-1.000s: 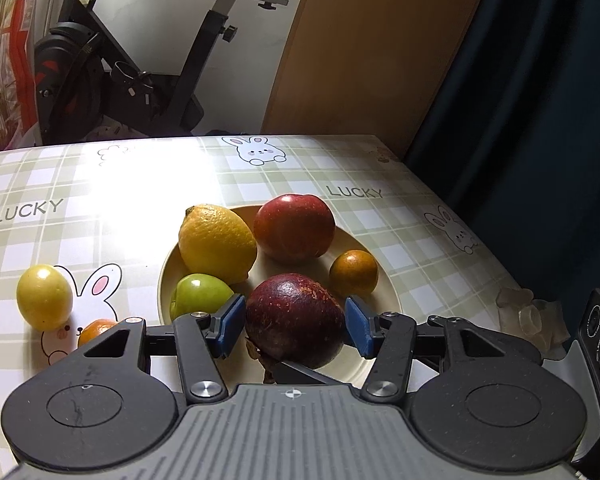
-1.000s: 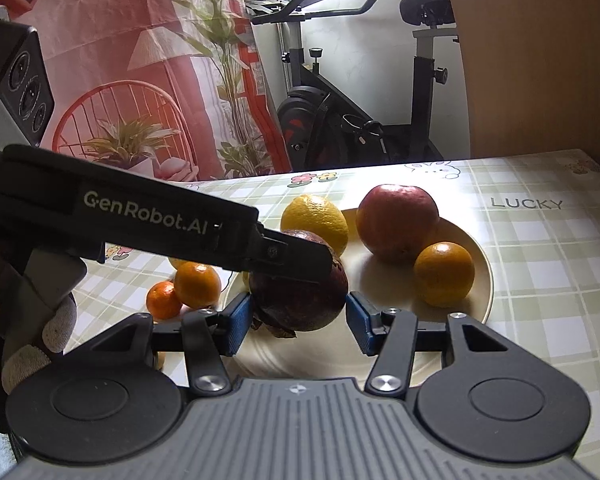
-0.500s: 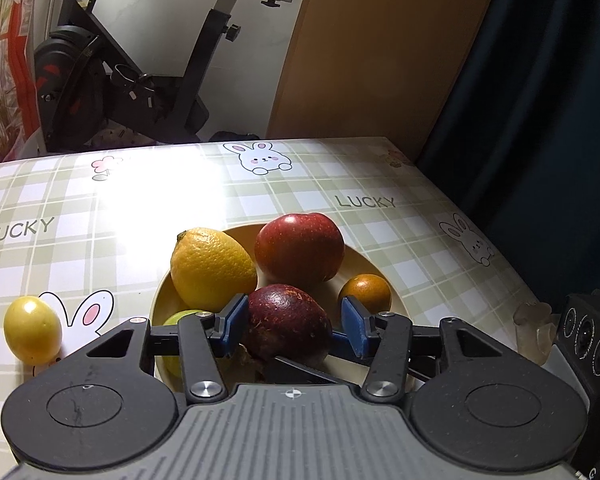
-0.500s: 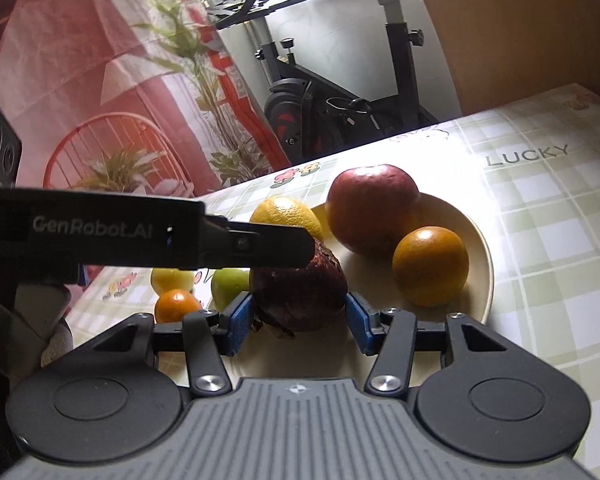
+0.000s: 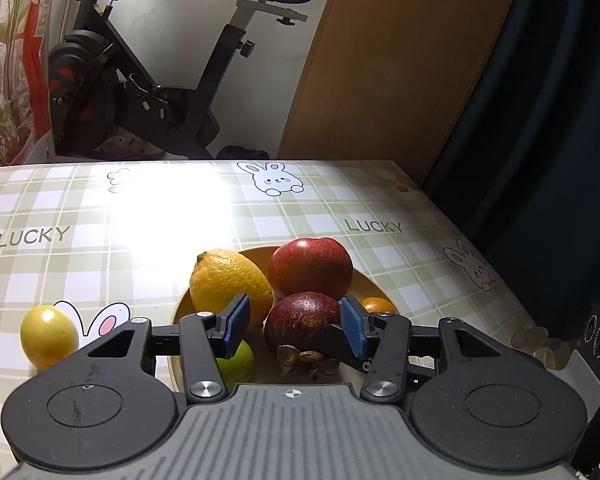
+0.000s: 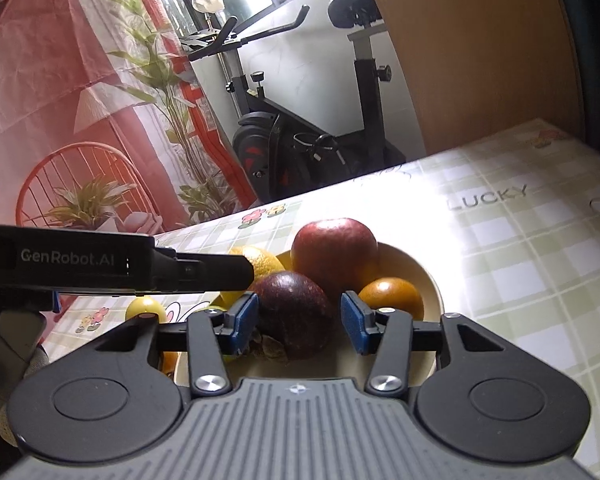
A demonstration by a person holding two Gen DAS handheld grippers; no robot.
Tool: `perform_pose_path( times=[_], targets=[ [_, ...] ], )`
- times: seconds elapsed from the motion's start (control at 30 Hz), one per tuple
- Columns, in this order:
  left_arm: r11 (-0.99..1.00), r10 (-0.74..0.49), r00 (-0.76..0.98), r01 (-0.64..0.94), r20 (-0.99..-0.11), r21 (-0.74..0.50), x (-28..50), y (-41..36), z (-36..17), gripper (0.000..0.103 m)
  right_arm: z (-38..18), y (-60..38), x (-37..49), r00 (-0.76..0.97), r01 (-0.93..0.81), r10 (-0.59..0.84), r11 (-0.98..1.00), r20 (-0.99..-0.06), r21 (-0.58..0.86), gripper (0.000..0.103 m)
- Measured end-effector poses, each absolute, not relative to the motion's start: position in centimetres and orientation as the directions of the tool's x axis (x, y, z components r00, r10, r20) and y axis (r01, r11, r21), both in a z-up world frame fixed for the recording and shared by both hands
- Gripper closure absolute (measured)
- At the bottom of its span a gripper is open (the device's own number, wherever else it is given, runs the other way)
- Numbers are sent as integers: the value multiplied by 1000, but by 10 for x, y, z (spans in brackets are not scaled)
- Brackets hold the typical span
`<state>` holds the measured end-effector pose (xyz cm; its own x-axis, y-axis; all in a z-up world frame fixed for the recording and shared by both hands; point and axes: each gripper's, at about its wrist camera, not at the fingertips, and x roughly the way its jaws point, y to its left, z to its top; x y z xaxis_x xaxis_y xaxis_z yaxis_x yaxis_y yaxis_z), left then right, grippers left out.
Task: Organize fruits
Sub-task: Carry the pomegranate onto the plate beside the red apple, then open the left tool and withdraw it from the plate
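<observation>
Checked oilcloth printed with rabbits covers our worktop (image 5: 100, 208), an exercise bike behind. Most fruit already sits in the shallow plate (image 6: 428, 280): glossy apple (image 5: 310, 266), dimpled lemon (image 5: 228, 284), leathery mangosteen (image 5: 302, 316). One smooth yellow fruit (image 5: 48, 338) remains outside. Both our left gripper (image 5: 296, 324) and right gripper (image 6: 298, 318) have fingers spread, flanking the mangosteen, gripping nothing.

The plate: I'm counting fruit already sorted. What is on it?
On the plate: a lemon, a red apple, a dark purple fruit, a small orange and a green fruit, partly hidden by the left gripper.
</observation>
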<state>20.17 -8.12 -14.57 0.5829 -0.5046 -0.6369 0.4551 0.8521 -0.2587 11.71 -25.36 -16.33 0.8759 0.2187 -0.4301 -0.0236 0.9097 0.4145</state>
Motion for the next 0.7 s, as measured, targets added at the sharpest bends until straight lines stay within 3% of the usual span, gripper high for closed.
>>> perform_pose_path(
  times=[0.7],
  targets=[
    [884,-462,638,390,-617,-258,191,-41,-139,50,-144,-221,118,860,-30,150,969,-487,244,55]
  ],
)
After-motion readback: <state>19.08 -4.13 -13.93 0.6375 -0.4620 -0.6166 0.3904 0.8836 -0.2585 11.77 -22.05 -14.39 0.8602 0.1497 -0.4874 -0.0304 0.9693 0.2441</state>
